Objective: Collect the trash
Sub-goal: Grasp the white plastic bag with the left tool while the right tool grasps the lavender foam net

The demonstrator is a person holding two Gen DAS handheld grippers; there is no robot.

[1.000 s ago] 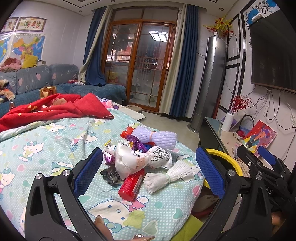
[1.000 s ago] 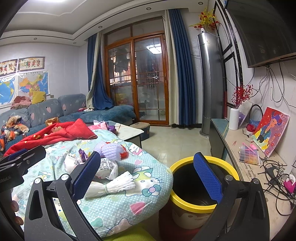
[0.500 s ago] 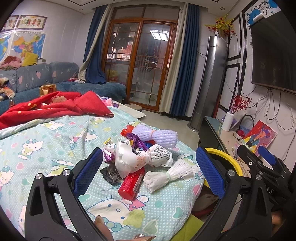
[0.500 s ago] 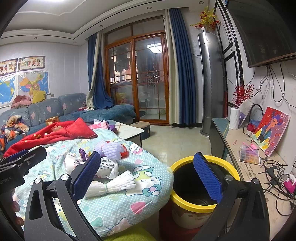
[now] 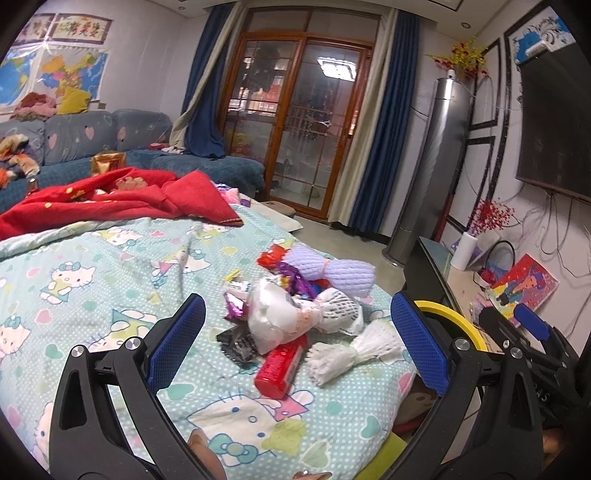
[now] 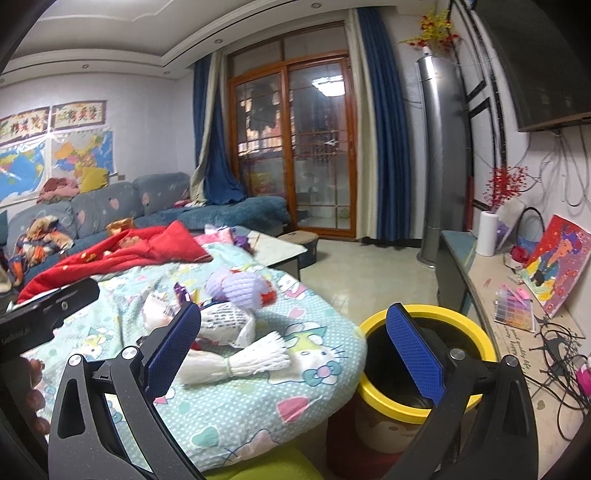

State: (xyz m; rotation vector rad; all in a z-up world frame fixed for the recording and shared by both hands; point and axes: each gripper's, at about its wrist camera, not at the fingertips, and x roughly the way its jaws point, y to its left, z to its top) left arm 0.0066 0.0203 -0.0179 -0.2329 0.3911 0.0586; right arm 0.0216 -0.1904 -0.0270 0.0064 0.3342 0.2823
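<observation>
— We see a room lit from above. The ceiling lamp shows as a bright patch in the glass door (image 5: 300, 147).

— Yes, and we see small round ceiling lights (image 6: 316, 5) too. The light is soft, so shadows are weak.

— The trash pile (image 5: 295, 314) looks a bit fuzzy in the left view.

— We see the edges bend like a bowl. The corners go black, and the tall curtains (image 6: 384, 147) curve.
</observation>
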